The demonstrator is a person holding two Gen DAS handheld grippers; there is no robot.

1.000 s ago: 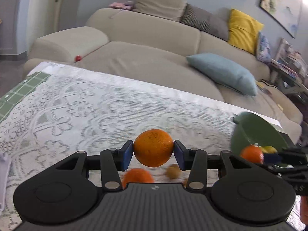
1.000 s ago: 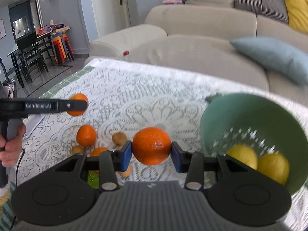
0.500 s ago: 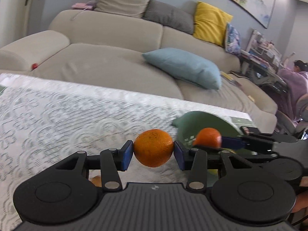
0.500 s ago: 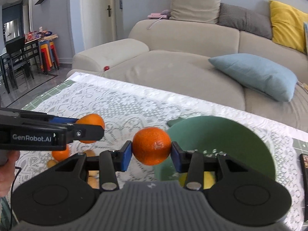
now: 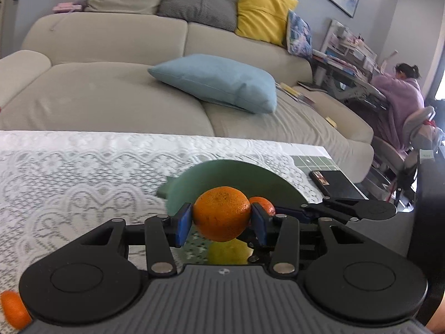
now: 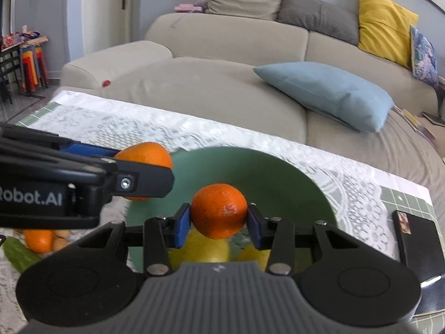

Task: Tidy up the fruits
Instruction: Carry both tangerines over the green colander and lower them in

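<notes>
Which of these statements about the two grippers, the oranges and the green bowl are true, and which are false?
1. The left gripper holds a round orange fruit. True.
2. The right gripper is empty. False: it grips another orange.
3. The green plastic bowl contains yellow lemons. True.
4. The bowl stands on bare wood. False: it stands on a white lace tablecloth.
5. A light blue cushion lies on the beige sofa. True.

Left gripper (image 5: 221, 221) and right gripper (image 6: 219, 220): both clamped on 1 load each, held side by side, close together.
</notes>
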